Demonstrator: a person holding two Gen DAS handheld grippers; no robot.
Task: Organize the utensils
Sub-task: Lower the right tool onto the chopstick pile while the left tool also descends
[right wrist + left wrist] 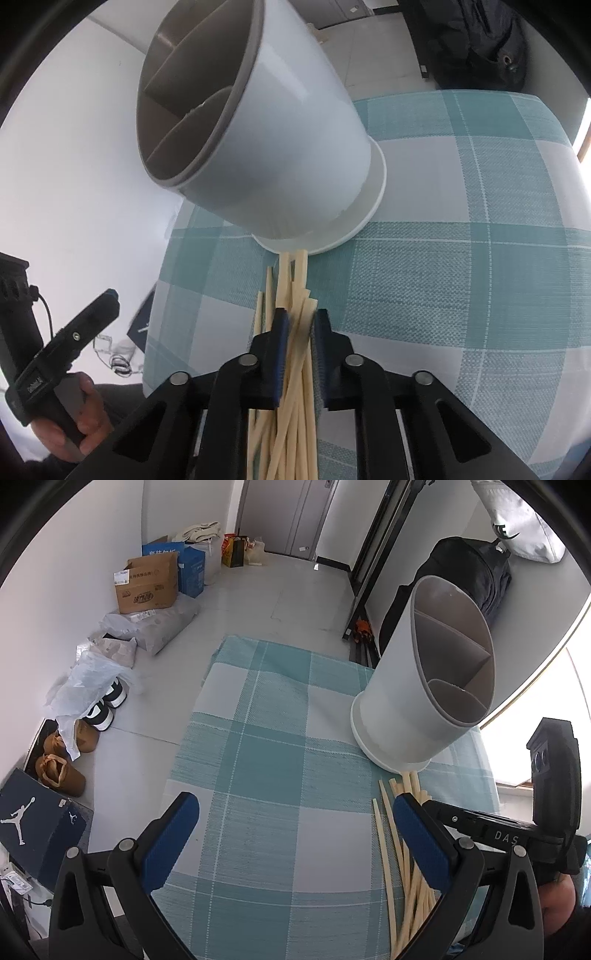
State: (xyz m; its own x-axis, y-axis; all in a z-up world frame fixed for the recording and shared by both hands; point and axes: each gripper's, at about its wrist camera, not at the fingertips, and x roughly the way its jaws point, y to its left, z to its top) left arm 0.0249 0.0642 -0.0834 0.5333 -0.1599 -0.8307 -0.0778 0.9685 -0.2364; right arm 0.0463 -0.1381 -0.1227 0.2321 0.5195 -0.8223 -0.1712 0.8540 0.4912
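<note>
Right gripper clamped on pale wooden chopsticks bundle lying on teal checked tablecloth. Left gripper jaws wide apart, nothing between. White divided plastic utensil holder stands at the chopstick tips.

**What the two wrist views leave out of sight**

The near ends of the chopsticks run off the bottom edge of the right wrist view, and their count cannot be told. Beyond the chopsticks, the holder hides some of their tips under its base, and its compartments' bottoms lie out of sight. In the left wrist view, a blue finger covers part of the chopsticks.
</note>
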